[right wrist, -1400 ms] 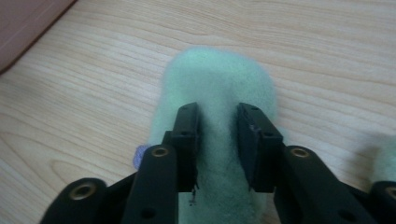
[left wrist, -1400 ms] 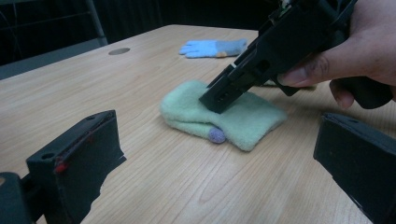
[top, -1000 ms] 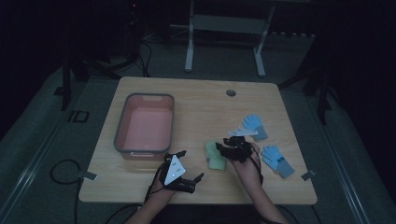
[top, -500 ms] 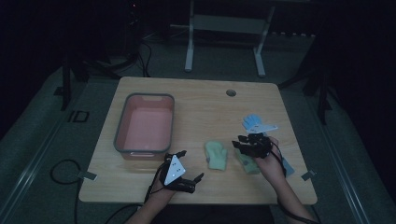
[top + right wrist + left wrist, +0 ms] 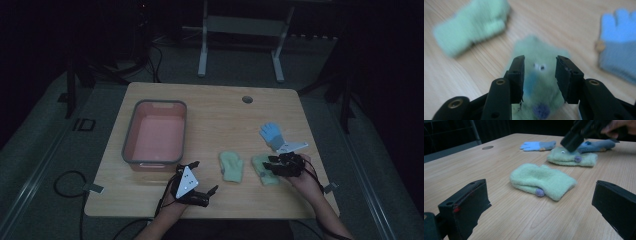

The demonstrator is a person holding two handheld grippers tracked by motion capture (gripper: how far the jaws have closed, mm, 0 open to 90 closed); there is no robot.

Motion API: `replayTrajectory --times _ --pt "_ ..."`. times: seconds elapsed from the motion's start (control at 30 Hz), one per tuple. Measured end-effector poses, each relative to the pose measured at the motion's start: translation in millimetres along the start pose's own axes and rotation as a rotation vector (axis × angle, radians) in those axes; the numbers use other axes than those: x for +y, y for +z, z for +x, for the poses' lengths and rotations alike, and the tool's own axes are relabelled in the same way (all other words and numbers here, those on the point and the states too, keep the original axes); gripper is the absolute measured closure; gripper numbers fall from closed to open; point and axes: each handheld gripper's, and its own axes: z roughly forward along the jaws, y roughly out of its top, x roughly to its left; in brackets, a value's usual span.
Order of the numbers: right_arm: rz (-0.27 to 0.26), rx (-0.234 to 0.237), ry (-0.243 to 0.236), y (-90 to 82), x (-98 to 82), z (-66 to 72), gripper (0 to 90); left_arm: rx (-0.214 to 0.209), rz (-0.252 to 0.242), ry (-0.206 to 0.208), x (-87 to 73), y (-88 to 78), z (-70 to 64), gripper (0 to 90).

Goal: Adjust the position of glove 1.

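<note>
Two pale green mittens lie on the wooden table (image 5: 210,105). One mitten (image 5: 231,166) (image 5: 541,180) lies flat in front of my left gripper (image 5: 204,176) (image 5: 539,187), whose jaws stand wide open and apart from it. The other green mitten (image 5: 263,172) (image 5: 537,82) has small eyes and a purple dot. My right gripper (image 5: 272,167) (image 5: 540,75) hovers over it with its jaws partly apart; they have just been opening, and the mitten lies between and below them, not pinched. A blue glove (image 5: 271,132) (image 5: 619,37) lies beyond it.
A grey-rimmed pink tub (image 5: 130,132) stands at the table's left. A second blue-and-grey glove (image 5: 599,145) lies behind the right gripper. A round hole (image 5: 247,99) sits near the far edge. Dark floor, cables and a metal stand surround the table.
My right gripper has moved to the right and a little lower. A second green mitten now lies apart from the first, under that gripper. My left gripper has stayed still.
</note>
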Motion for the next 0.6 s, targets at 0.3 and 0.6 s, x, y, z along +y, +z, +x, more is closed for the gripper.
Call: replayTrajectory --times 0.3,0.6 --pt "0.028 -0.001 0.001 8.9 -2.1 2.1 72.1 0.003 -0.003 -0.009 -0.3 -0.5 0.6 0.5" --pt "-0.007 -0.105 0.094 -2.0 7.4 19.9 85.5 0.007 -0.006 -0.008 -0.3 -0.6 0.3 0.5"
